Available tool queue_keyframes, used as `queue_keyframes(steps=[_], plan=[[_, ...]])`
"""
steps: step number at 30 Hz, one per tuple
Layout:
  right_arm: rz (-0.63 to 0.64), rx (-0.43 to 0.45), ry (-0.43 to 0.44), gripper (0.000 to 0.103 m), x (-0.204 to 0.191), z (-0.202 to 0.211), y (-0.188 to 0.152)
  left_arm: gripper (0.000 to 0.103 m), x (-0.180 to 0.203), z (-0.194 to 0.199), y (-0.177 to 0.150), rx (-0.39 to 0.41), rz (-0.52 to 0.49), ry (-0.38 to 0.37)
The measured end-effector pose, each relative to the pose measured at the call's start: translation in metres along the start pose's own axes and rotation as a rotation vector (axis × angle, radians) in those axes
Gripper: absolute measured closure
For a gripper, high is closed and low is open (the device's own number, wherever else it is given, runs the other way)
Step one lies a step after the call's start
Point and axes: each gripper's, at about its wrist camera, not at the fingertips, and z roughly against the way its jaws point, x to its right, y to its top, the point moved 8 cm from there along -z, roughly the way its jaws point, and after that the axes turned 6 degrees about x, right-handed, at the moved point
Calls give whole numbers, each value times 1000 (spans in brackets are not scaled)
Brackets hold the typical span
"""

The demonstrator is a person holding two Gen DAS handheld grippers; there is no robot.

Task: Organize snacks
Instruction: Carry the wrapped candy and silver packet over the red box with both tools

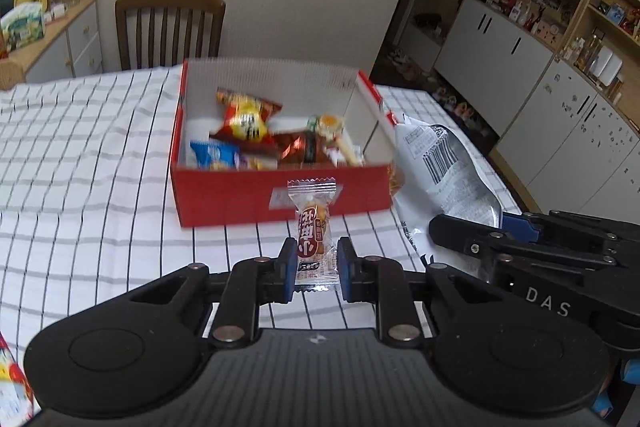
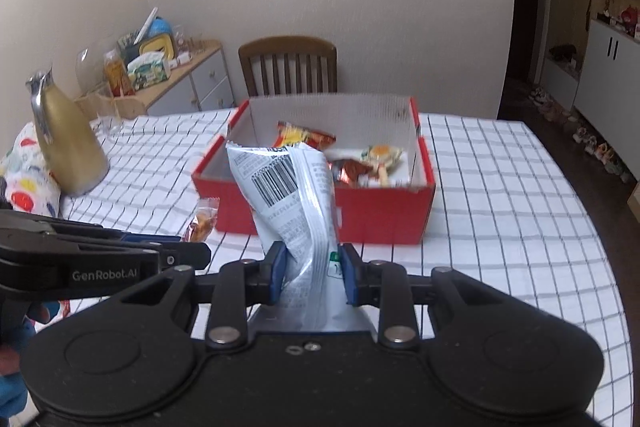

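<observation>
A dining table under a white checked tablecloth point(image 1: 100, 155) fills the scene, with a wooden chair point(image 1: 170, 27) against the far wall and, ahead of both tongs, an open red cardboard box point(image 1: 280, 195) already holding several snack packets.

At the left, the left gripper point(image 1: 316, 269) is clamped on a small clear-wrapped candy point(image 1: 314, 231), which stands upright between the blue pads with its crimped top reaching toward the box's near wall. The pads pinch only the lower part of the wrapper, so the slick film could slide out, or the sweet could swing and catch on the box's front edge if it is carried across too low.

At the right, just beside that gripper, the right gripper point(image 2: 312, 273) is closed on the lower end of a silver crisp bag point(image 2: 292, 195), barcode side up, its puffed upper part leaning toward the box. The bag is bulky and air-filled; a pinch at one end may let it droop, twist or slip. It could also knock the neighbouring candy or the box's near wall, and the two tools sit near enough to collide.
</observation>
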Motion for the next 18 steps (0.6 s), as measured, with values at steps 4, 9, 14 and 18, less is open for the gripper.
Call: queue_keyframes(steps=[4,9,14,18], plan=[[-13,22,-6,75,3,-6,16,83,0,-5,23,27,1,9],[-20,41,-16,75,7,-18,35,83,0,-15,49,55,5,29],[-29,55,-34,75,14,-34,54,83,-2,-30,72,76,2,63],[-39,54,-50,75,21,-50,64,83,-4,-45,87,79,0,84]])
